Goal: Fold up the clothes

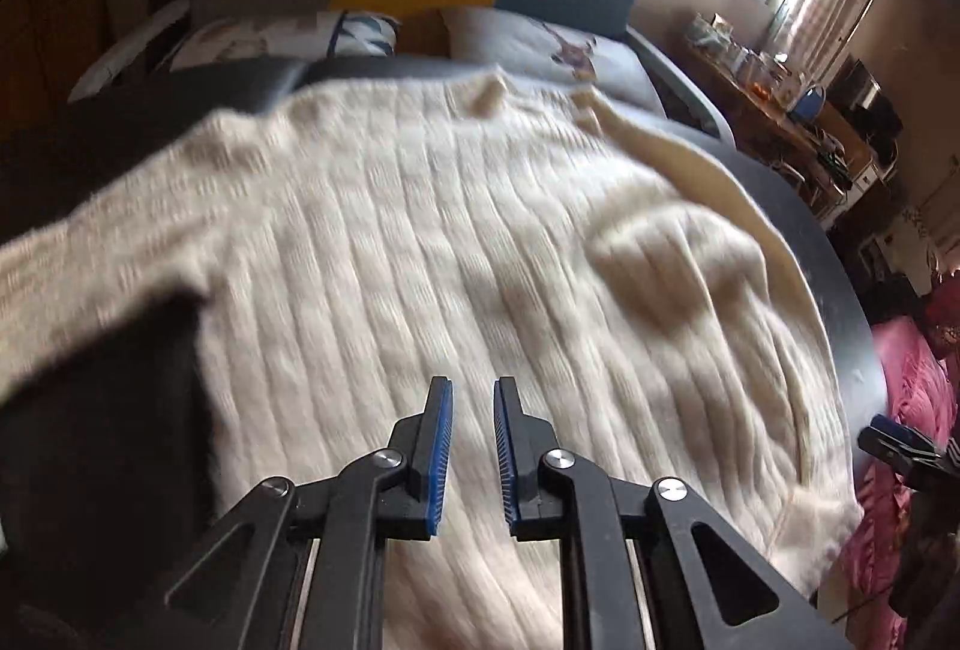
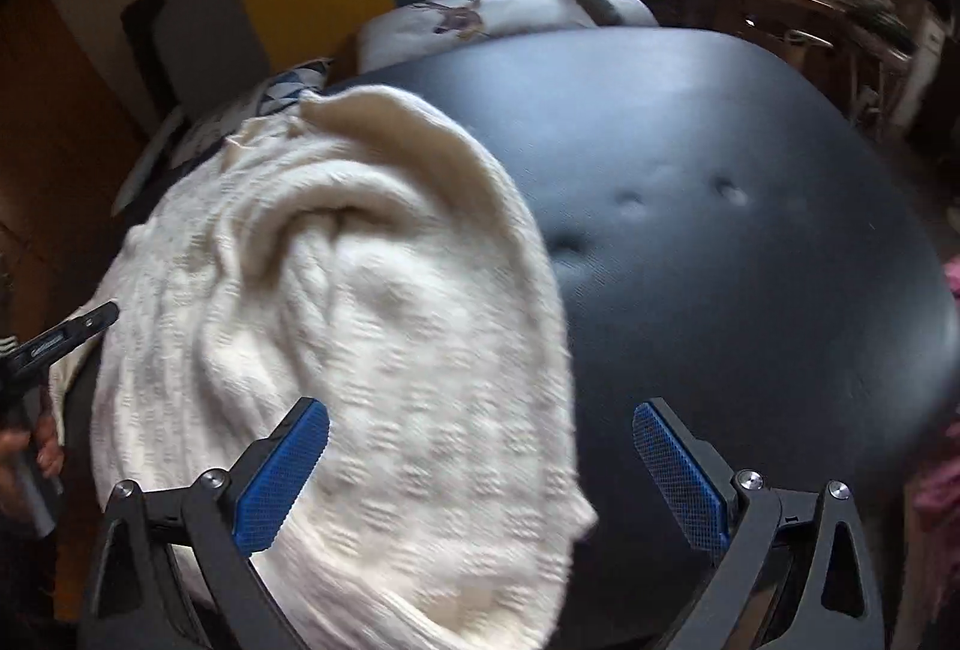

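The left hand-held gripper (image 1: 473,392) is hanging over the cream sweater (image 1: 420,242), jaws slightly parted and gripping nothing. The right hand-held gripper (image 2: 480,428) is standing wide open, empty. The sweater is lying spread across the dark table (image 2: 720,230), toward its left side.

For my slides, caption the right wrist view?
Open right gripper above cream knit sweater on black table.

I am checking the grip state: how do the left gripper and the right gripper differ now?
The left gripper has a narrow gap between its jaws; the right gripper stands wide open. The left hovers fully over the cream knit sweater; the right straddles its edge and the black table. Both hold nothing.
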